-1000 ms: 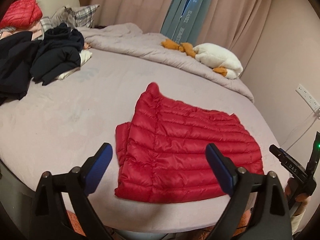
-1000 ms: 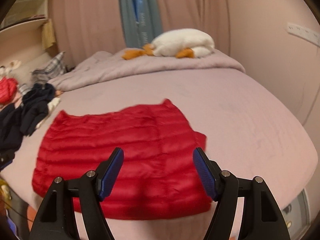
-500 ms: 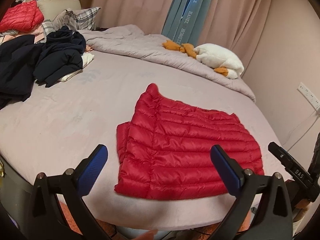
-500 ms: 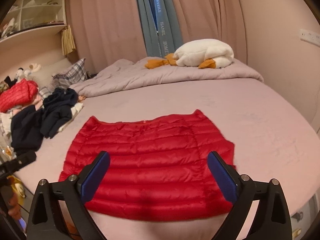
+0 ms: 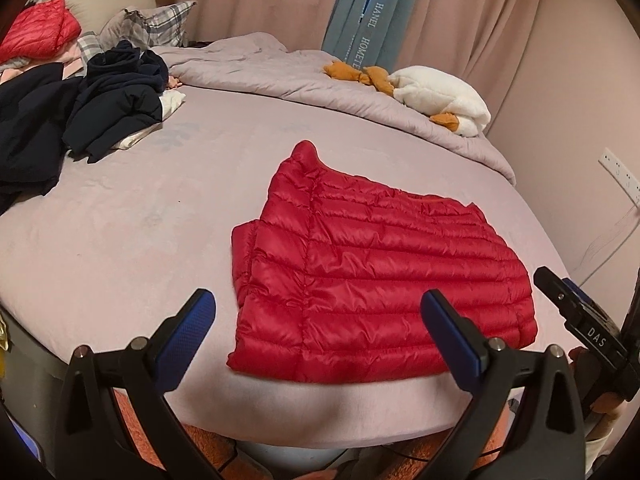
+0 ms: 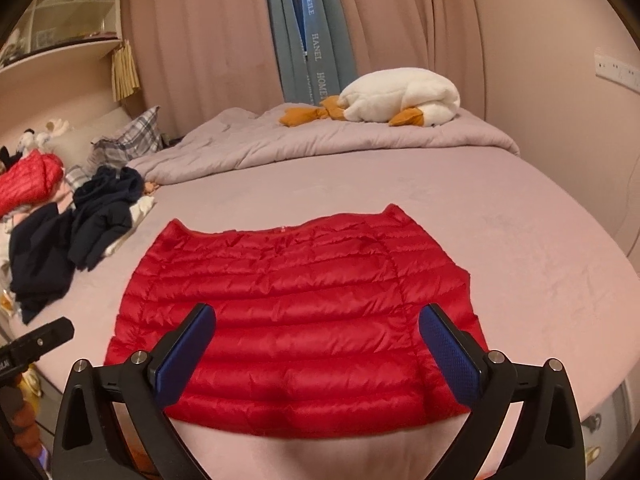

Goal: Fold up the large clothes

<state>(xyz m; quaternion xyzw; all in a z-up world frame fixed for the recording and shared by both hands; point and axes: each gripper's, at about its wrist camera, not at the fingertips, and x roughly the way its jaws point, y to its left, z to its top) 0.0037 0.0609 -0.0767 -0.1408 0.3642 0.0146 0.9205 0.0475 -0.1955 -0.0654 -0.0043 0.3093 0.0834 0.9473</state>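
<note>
A red quilted down jacket [image 5: 372,276] lies folded flat into a rough rectangle on the pinkish-grey bed [image 5: 132,216], near its front edge. It also shows in the right wrist view [image 6: 296,304]. My left gripper [image 5: 316,332] is open and empty, held back above the bed's front edge, short of the jacket. My right gripper [image 6: 314,348] is open and empty, just above the jacket's near hem. The right gripper's body shows at the far right of the left wrist view [image 5: 580,320].
A heap of dark navy clothes [image 5: 80,108] lies at the left of the bed, with another red jacket [image 5: 36,34] and a plaid pillow [image 5: 156,24] behind. A bunched quilt [image 5: 280,76] and a white plush goose [image 5: 440,96] lie at the back. A wall [image 5: 580,120] stands at right.
Both grippers have pulled back and risen away from the jacket, jaws staying open. The jacket lies where it was.
</note>
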